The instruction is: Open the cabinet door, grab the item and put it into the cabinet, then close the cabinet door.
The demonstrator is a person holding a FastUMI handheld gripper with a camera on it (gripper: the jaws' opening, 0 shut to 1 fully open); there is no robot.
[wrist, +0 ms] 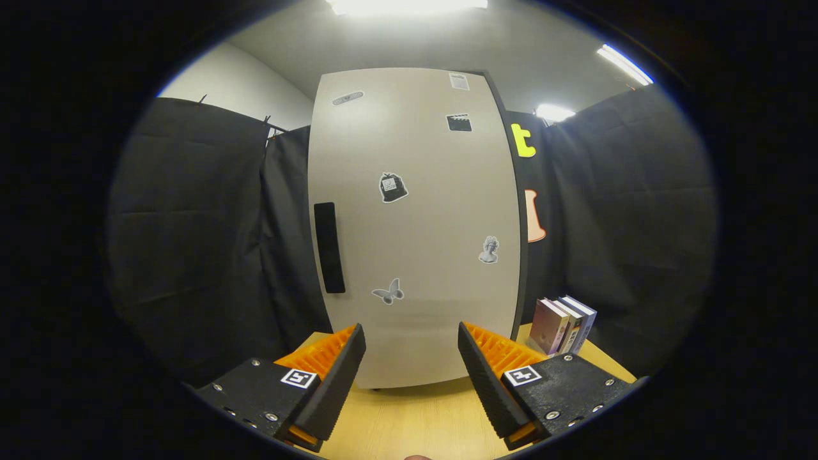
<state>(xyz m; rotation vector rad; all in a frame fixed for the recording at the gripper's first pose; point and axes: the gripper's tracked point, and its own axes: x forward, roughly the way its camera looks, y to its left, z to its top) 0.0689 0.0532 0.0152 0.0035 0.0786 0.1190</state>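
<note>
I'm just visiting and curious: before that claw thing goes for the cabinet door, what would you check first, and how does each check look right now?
1. Cabinet door shut, ready to be opened: ok.
2. Black handle on the door's left side in plain sight: ok.
3. Gripper open and holding nothing: ok.
4. Fingers lined up with the handle: not ok, it sits above and left of them.
5. Items to stow located: ok, books stand on the table right of the cabinet.
6. Room inside the cabinet: cannot tell, the door hides it.
</note>
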